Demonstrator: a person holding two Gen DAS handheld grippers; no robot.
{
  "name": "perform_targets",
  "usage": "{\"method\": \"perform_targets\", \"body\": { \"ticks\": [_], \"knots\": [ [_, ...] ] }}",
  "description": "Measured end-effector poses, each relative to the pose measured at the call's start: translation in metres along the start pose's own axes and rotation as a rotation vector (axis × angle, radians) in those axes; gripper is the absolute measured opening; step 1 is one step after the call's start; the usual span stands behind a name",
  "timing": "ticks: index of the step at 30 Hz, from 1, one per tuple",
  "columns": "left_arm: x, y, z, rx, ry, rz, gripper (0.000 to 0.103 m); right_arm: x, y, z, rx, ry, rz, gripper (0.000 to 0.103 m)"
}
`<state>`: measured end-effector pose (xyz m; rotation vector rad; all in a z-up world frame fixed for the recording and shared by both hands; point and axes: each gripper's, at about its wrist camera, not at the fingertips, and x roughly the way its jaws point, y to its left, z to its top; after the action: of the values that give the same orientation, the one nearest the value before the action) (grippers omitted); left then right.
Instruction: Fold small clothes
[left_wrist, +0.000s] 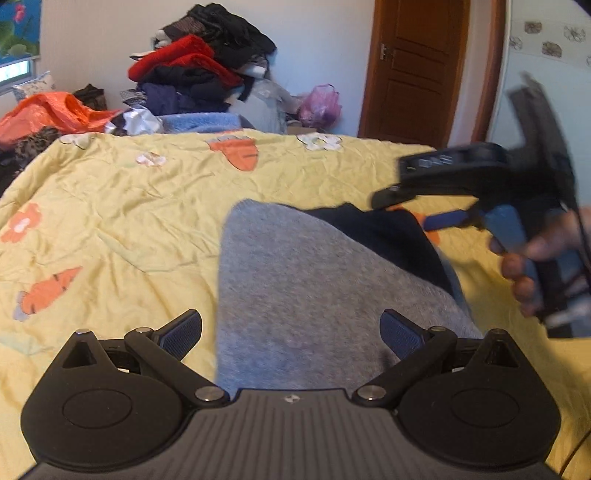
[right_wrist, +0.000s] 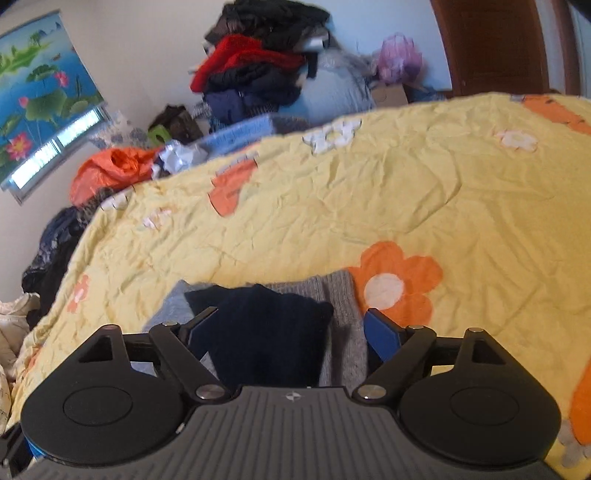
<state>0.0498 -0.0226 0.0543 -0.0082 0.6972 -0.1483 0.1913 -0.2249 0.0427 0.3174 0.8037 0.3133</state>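
Observation:
A grey knit garment (left_wrist: 303, 288) lies flat on the yellow flowered bedspread (left_wrist: 122, 206), with a dark navy piece (left_wrist: 391, 236) on its far right part. My left gripper (left_wrist: 291, 332) is open just above the grey garment's near end, holding nothing. The right gripper shows from the side in the left wrist view (left_wrist: 388, 197), held by a hand above the navy piece. In the right wrist view the right gripper (right_wrist: 291, 328) is open, its fingers on either side of the navy piece (right_wrist: 266, 332), with the grey garment (right_wrist: 340, 302) beside it.
A tall pile of dark and red clothes (left_wrist: 207, 62) stands beyond the bed's far edge, with an orange bag (left_wrist: 55, 110) and a pink bag (left_wrist: 321, 105). A brown door (left_wrist: 417, 66) is at the back right. The bedspread (right_wrist: 406, 192) stretches wide to the left and far side.

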Motion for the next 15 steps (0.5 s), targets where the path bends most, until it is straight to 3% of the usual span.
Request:
{"method": "perform_targets", "body": {
  "ticks": [1, 3, 6, 8, 9, 11, 13, 15],
  "knots": [
    [0.004, -0.004, -0.002, 0.012, 0.009, -0.001, 0.103, 0.01, 0.001, 0.001, -0.008, 0.023, -0.003, 0.077],
    [0.011, -0.01, -0.004, 0.031, 0.024, -0.011, 0.103, 0.022, 0.006, -0.001, -0.04, 0.08, 0.067, 0.013],
    [0.013, -0.016, 0.001, 0.04, -0.003, -0.05, 0.103, 0.016, 0.017, -0.003, -0.161, 0.054, 0.028, 0.012],
    [0.023, -0.021, 0.002, 0.053, 0.031, -0.07, 0.103, 0.008, -0.001, 0.003, -0.104, 0.035, 0.023, 0.011],
    [0.032, -0.025, 0.0, 0.077, 0.063, -0.065, 0.103, 0.009, -0.013, 0.002, -0.063, 0.046, 0.023, 0.011],
    [0.04, -0.04, -0.009, 0.205, 0.041, -0.003, 0.103, 0.018, -0.023, -0.007, -0.069, 0.079, 0.0, 0.011],
    [0.035, -0.042, -0.007, 0.218, 0.038, -0.002, 0.103, 0.014, -0.016, -0.014, -0.11, 0.051, -0.02, 0.012],
    [0.023, -0.034, -0.001, 0.178, 0.02, -0.031, 0.103, 0.005, -0.008, -0.011, -0.091, 0.034, -0.03, 0.032]
  ]
}}
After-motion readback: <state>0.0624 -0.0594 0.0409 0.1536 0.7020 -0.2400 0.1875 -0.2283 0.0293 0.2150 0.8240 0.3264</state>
